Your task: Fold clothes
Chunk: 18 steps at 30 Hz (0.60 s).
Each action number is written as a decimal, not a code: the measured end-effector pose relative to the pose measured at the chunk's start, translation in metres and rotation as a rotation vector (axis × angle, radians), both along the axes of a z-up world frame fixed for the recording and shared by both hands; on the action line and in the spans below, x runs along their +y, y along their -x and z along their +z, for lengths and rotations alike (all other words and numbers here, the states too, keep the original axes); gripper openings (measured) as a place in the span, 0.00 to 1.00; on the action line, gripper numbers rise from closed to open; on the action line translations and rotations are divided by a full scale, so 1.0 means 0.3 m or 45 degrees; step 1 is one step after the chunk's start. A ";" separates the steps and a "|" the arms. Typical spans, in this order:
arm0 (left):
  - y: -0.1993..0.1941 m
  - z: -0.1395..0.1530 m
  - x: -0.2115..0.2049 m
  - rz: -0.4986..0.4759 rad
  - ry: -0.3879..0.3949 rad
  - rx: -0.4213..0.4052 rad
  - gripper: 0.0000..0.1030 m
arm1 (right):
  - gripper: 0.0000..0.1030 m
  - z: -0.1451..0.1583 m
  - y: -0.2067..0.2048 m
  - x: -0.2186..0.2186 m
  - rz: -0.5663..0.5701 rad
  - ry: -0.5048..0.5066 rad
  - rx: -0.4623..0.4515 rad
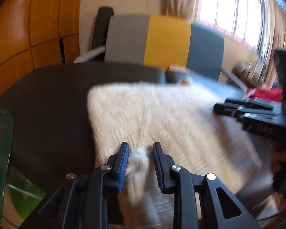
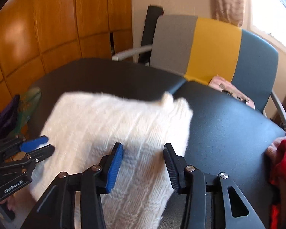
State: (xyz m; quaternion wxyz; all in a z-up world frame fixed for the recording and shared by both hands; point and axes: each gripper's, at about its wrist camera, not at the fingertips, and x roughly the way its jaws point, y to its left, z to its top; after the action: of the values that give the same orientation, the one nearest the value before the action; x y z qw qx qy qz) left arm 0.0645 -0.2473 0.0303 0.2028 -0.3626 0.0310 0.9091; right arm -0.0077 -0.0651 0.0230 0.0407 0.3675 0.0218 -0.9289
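A white knitted garment point(image 1: 162, 114) lies folded into a rough rectangle on the dark table point(image 1: 47, 95). My left gripper point(image 1: 140, 152) is at its near left corner, jaws closed on a raised tuft of the knit. It also shows at the left edge of the right wrist view as the left gripper point(image 2: 42, 146). My right gripper point(image 2: 143, 152) is over the near right part of the garment point(image 2: 104, 118), jaws wide apart; flat, unpuckered knit spans the gap between them. From the left wrist view the right gripper point(image 1: 221, 107) rests at the cloth's right edge.
A grey, yellow and blue chair point(image 2: 209, 47) stands behind the table point(image 2: 228, 124), with a pink item point(image 2: 230, 89) on its seat. Red cloth point(image 2: 284, 152) lies at the table's right edge. A green glass surface point(image 1: 0, 143) sits left; wooden cabinets point(image 2: 47, 28) are beyond.
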 end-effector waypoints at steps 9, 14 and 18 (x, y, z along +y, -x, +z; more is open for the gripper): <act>-0.009 -0.021 -0.033 -0.075 0.043 -0.048 0.28 | 0.47 -0.041 -0.032 0.078 0.014 0.083 -0.052; -0.105 0.033 -0.045 -0.107 -0.027 0.063 0.28 | 0.31 0.004 -0.149 0.078 0.117 0.173 -0.007; -0.116 -0.005 0.025 -0.203 0.097 0.087 0.28 | 0.29 -0.051 -0.205 0.052 0.172 0.117 -0.084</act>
State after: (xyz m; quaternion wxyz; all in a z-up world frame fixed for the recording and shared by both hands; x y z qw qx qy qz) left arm 0.0993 -0.2399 0.0287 0.2593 -0.3354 0.1012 0.9000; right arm 0.0538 -0.0495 0.0078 0.1206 0.3935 0.0026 -0.9114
